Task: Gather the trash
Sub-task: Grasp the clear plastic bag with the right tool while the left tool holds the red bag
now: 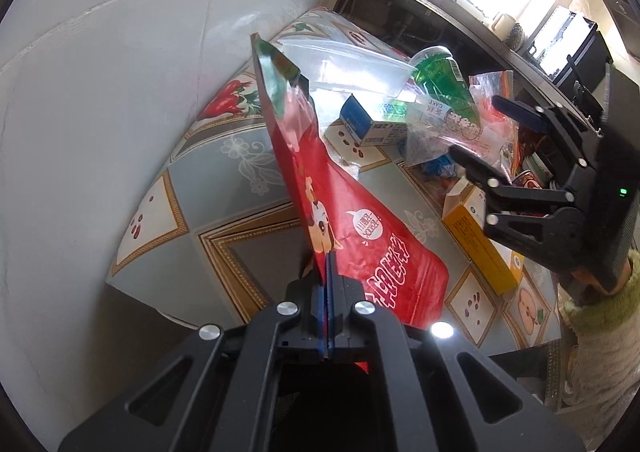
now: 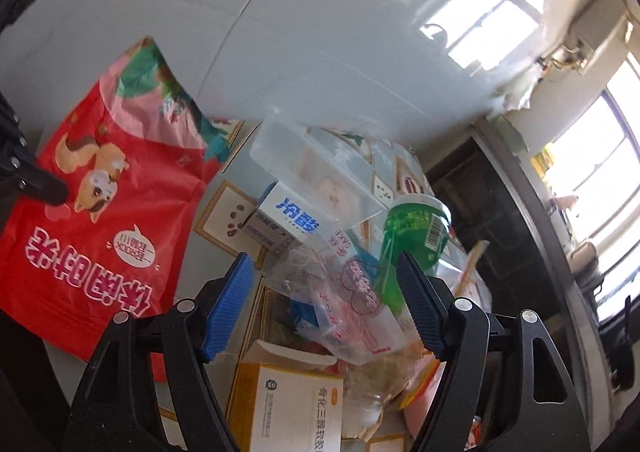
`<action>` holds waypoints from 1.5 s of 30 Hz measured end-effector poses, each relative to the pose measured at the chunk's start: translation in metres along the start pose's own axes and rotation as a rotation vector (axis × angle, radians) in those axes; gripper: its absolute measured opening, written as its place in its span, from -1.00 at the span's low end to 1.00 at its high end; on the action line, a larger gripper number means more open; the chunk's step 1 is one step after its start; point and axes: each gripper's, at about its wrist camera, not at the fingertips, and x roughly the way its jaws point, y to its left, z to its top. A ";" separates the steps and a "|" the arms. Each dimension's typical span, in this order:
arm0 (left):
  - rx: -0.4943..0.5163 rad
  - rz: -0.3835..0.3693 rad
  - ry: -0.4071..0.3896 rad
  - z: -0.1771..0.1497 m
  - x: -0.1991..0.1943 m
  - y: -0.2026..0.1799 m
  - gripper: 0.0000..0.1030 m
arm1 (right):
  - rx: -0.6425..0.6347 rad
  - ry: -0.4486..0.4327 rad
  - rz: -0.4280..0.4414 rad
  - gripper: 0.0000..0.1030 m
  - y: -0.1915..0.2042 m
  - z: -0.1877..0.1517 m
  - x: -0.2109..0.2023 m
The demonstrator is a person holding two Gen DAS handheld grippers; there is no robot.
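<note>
My left gripper (image 1: 328, 272) is shut on the edge of a big red snack bag (image 1: 360, 228) and holds it up above the table; the bag also shows in the right wrist view (image 2: 100, 236). My right gripper (image 2: 324, 300) is open and empty, its blue pads (image 2: 228, 304) either side of a clear printed plastic bag (image 2: 344, 292) in the trash pile. It shows in the left wrist view (image 1: 480, 128). The pile holds a green cup (image 2: 412, 236), a white and blue carton (image 2: 288, 220), a clear plastic box (image 2: 312, 168) and a yellow and white box (image 2: 296, 408).
The patterned tablecloth (image 1: 240, 180) covers a table against a grey tiled wall (image 1: 100, 92). A dark counter (image 1: 440, 8) with jars and a window stands behind. A sleeved hand (image 1: 600, 328) holds the right gripper.
</note>
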 end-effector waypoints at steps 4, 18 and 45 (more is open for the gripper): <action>0.003 -0.006 0.008 -0.002 0.001 0.001 -1.00 | -0.147 0.061 -0.057 0.36 0.018 0.002 0.032; 0.013 -0.008 0.015 -0.001 0.005 0.000 -1.00 | -0.148 0.178 -0.124 -1.00 0.035 -0.005 0.057; 0.010 -0.013 0.030 -0.003 0.011 0.003 -1.00 | -0.052 0.282 -0.096 0.57 0.026 -0.001 0.062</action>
